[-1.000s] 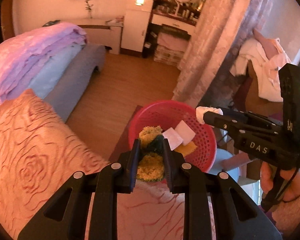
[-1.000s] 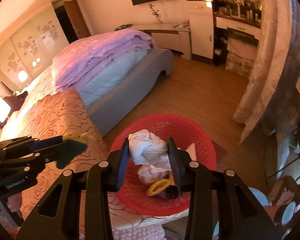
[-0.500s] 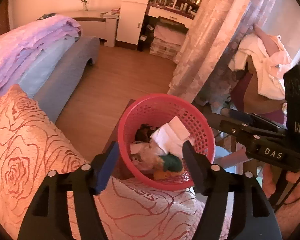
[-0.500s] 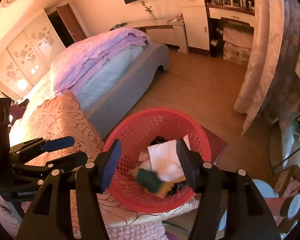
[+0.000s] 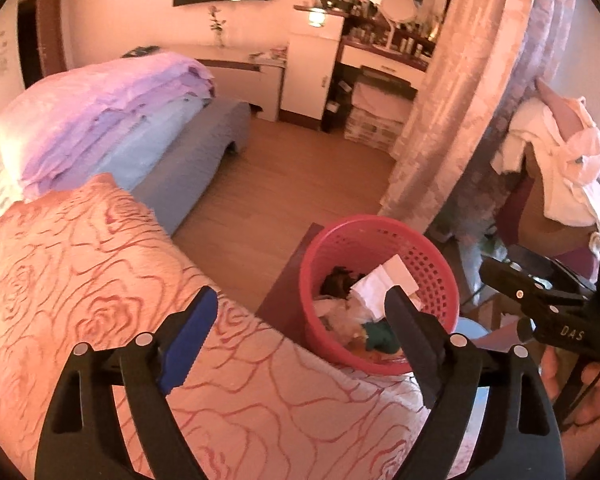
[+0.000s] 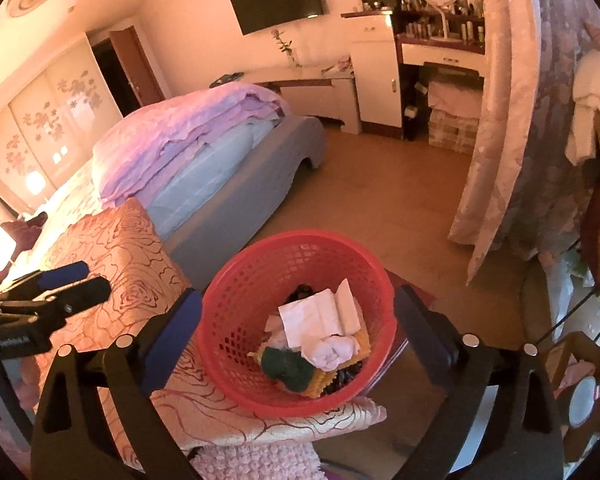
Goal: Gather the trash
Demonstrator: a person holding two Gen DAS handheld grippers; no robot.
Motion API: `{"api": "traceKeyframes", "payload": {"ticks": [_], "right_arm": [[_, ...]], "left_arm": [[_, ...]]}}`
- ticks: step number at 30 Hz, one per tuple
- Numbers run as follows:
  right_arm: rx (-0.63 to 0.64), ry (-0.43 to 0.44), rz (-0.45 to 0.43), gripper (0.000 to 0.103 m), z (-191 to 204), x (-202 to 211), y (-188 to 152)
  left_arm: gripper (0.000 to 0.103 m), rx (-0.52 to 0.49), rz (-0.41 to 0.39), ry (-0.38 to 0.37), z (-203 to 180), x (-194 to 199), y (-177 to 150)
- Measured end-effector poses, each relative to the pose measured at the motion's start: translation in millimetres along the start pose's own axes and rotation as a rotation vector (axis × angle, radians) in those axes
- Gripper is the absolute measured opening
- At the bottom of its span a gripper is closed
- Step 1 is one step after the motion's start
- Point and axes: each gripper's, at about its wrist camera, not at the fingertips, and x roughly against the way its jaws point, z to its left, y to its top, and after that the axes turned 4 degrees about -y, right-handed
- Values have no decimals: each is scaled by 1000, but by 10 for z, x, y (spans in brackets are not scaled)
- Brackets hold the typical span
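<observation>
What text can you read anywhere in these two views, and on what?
"DAS": white letters on the black right gripper body, seen from the left wrist view.
White label on the black left gripper body: too blurred to read.
Bottles on the wooden vanity shelf: too small.

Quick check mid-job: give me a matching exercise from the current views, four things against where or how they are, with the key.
Things:
1. red basket
2. green-and-yellow sponge
3. left gripper
4. purple duvet

States:
A. folded on the bed
B. open, holding nothing
C. lying in the basket under white tissues
D. beside the rose-patterned cover, holding the trash

Pairs: 1-D, 2-C, 3-B, 4-A. The right gripper is open too.
</observation>
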Motion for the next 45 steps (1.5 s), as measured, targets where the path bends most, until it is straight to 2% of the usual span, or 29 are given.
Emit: {"api": "traceKeyframes", "payload": {"ticks": [5, 10, 26, 45], "right_arm": [[0, -30, -18, 96, 52, 96, -85], [17, -71, -12, 96, 192, 161, -183], [28, -108, -56, 96, 429, 466, -375], [36, -92, -59, 96, 490, 510, -401]], "left_arm": [[84, -42, -66, 87, -44, 223, -100], [86, -73, -119, 140, -105, 409, -198], [87, -15, -155, 133, -15, 685, -467], [87, 0, -150, 152, -3, 715, -539]]}}
